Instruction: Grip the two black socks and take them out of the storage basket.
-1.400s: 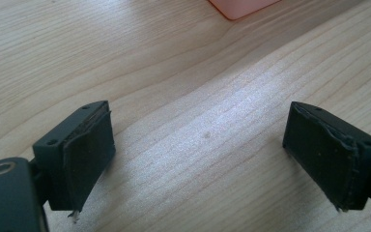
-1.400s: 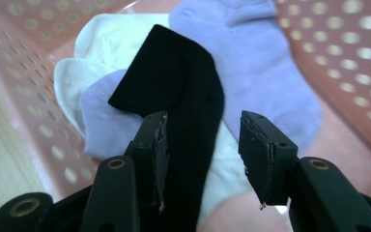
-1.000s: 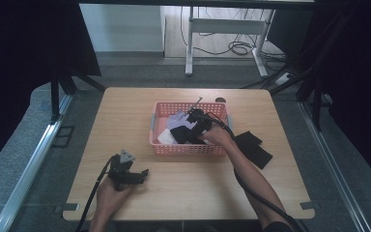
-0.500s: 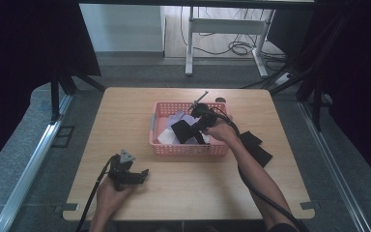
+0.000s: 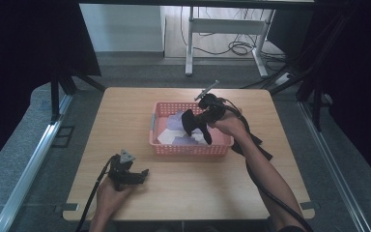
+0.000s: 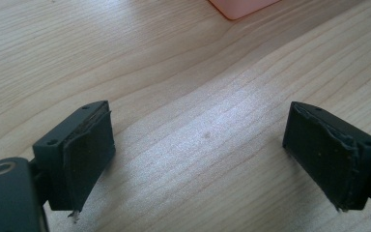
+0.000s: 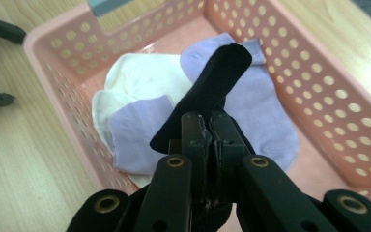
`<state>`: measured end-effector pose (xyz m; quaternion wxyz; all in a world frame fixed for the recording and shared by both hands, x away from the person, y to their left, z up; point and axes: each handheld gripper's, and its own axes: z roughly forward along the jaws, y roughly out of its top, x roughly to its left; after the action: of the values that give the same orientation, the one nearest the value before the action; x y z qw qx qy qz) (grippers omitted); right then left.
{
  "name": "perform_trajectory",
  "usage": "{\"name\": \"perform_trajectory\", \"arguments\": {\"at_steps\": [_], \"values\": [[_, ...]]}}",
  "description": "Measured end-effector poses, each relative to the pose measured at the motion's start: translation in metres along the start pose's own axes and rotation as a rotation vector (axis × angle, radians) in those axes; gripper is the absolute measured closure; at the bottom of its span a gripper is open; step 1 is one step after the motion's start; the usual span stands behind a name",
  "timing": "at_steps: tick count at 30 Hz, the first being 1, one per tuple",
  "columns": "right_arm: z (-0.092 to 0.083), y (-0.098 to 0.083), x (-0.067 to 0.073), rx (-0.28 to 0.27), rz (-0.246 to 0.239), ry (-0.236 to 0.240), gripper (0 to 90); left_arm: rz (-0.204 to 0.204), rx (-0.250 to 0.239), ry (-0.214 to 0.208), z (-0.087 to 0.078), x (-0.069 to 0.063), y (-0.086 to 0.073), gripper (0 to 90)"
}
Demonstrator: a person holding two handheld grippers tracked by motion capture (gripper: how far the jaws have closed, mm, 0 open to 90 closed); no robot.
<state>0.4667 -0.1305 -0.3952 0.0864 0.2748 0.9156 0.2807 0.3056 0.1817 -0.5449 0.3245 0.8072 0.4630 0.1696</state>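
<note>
Above the pink basket (image 5: 189, 145) on the bench (image 5: 125, 116), a black sock (image 7: 211, 92) is pinched in the fully closed right claw (image 7: 208, 126); the lifting-out step is judged to be in hand. Next, carrying it clear of the rim is called for. Left in the basket are counted two lilac socks (image 7: 265, 116) and two white ones (image 7: 140, 79). The left claw (image 6: 200, 154) is held wide open and empty over bare wood.

1. The black sock (image 7: 212, 92) is limp and dark, pinched near its middle in the right claw (image 7: 207, 126), both ends drooping (one rounded end tilts up and away).
2. It hangs just above the pink basket (image 7: 328, 96), over the lilac socks (image 7: 265, 111) and white socks (image 7: 140, 79).
</note>
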Motion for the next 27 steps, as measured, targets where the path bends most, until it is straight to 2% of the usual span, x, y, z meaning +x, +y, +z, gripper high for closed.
{"name": "perform_trajectory", "arguments": {"at_steps": [10,15,17,27], "values": [[-0.035,0.002,-0.005,-0.046,0.01,-0.029,86.3,0.005,0.001,0.0,0.0,0.0,0.0,10.6],[-0.046,0.001,-0.007,-0.058,0.017,-0.037,86.3,0.005,0.001,0.0,0.0,0.0,0.0,10.6],[-0.056,-0.001,-0.01,-0.069,0.023,-0.044,86.3,0.005,0.001,0.0,0.0,0.0,0.0,10.6],[-0.082,-0.014,-0.019,-0.087,0.055,-0.067,86.2,0.006,0.003,0.0,0.0,0.0,0.0,10.6]]}}
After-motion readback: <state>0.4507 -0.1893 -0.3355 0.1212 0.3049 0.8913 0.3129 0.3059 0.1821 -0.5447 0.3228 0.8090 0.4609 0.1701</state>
